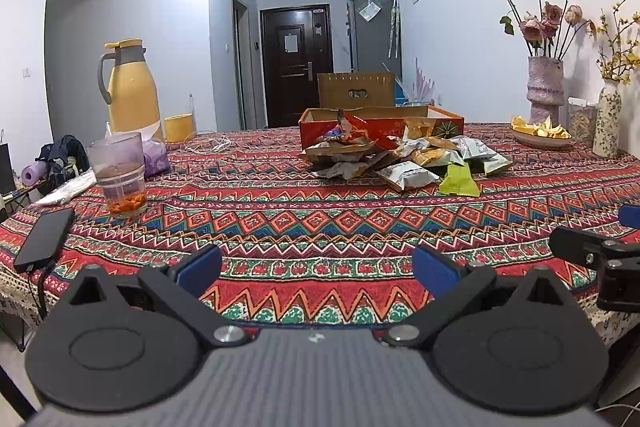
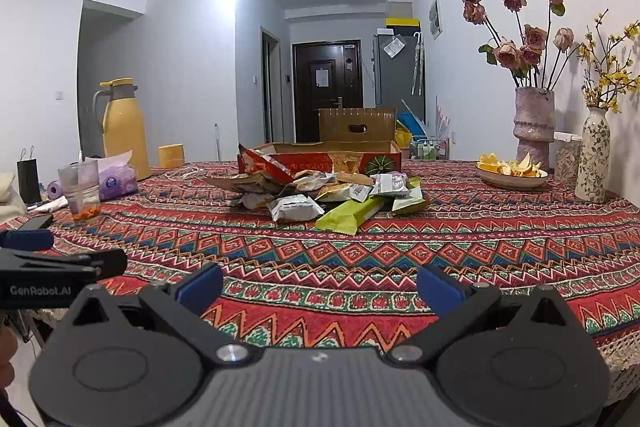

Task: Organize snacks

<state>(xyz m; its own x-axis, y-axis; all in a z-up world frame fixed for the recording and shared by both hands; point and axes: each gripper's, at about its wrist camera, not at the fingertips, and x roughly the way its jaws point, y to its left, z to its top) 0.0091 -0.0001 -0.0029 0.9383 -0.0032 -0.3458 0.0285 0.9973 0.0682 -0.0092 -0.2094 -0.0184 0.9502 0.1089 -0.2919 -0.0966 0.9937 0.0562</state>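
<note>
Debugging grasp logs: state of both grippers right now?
Left gripper: open, holding nothing, over the patterned red tablecloth.
Right gripper: open, holding nothing.

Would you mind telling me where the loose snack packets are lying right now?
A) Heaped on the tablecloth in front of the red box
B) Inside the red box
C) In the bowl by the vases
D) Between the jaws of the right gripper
A: the packets sit in a heap on the tablecloth, just in front of the red box, while the right gripper is open and holds nothing.
</note>
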